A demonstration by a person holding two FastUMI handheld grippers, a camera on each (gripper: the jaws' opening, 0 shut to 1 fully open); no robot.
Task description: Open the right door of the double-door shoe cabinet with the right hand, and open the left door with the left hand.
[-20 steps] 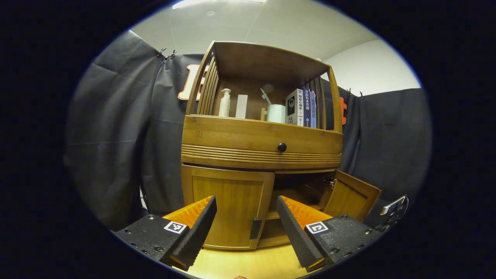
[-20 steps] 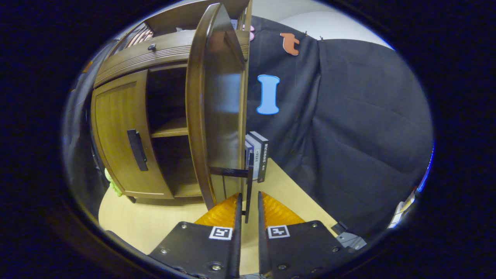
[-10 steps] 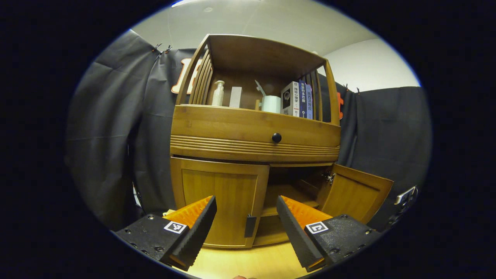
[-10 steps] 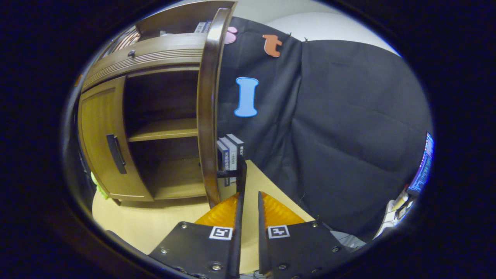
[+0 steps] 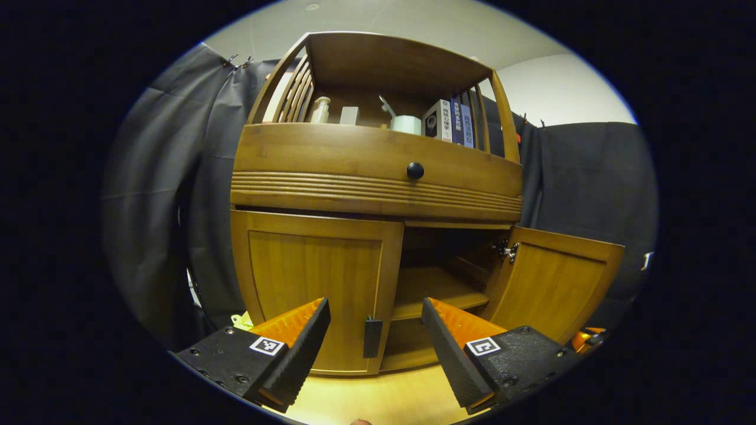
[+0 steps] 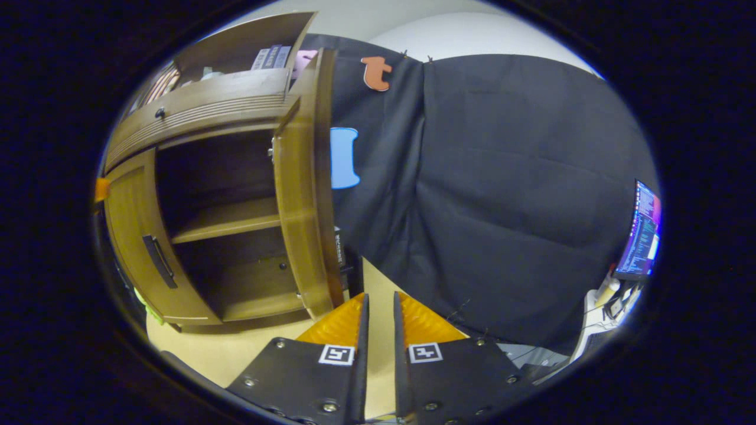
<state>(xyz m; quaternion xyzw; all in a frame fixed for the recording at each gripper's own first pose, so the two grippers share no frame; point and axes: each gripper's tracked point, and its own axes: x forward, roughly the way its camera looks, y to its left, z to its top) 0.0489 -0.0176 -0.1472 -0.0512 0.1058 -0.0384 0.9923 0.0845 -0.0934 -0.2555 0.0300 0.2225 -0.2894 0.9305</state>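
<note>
The right door (image 5: 555, 286) has swung wider; right tongs (image 6: 378, 307) nearly closed, gripping nothing. Left tongs (image 5: 375, 316) gape toward the left door's handle (image 5: 372, 336) at twelve o'clock.

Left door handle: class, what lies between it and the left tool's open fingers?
Nothing: in the left gripper view, the left tool points at the left door handle, with bare space between.

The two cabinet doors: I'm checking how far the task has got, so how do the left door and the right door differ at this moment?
The left door sits shut, flush with the cabinet front; the right door is swung wide open, baring the inner shelf. The left door's dark handle faces the left gripper, whose fingers stand apart; the right door's handle isn't visible. Both are plain brown wooden panels.
</note>
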